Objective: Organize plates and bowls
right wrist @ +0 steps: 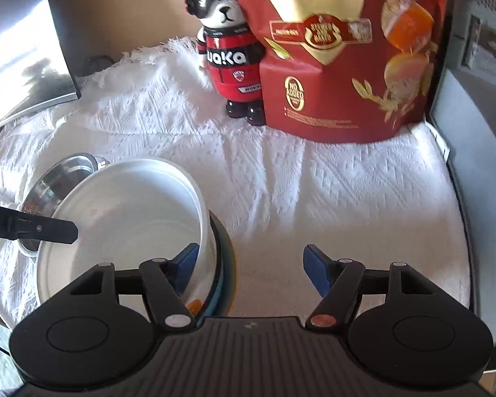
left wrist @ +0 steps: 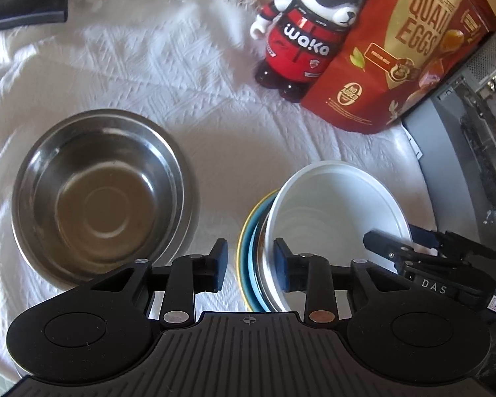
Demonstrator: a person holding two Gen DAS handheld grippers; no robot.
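A steel bowl (left wrist: 102, 195) sits empty on the white cloth (left wrist: 168, 76) at the left. To its right a white bowl (left wrist: 340, 211) rests tilted on a blue plate with a yellow rim (left wrist: 246, 231), a steel layer showing between them. My left gripper (left wrist: 250, 264) is open and straddles the stack's left edge, one finger inside the white bowl. My right gripper (right wrist: 251, 264) is open wide across the right edge of the white bowl (right wrist: 125, 215) and the plate (right wrist: 226, 264): one finger inside, the other over the cloth. The steel bowl (right wrist: 59, 175) lies beyond.
A red and black panda figure (left wrist: 301, 33) and a red quail egg bag (left wrist: 396, 59) stand at the back of the cloth. A dark screen (right wrist: 26, 56) is at the back left and a grey computer case (left wrist: 463, 125) bounds the right side.
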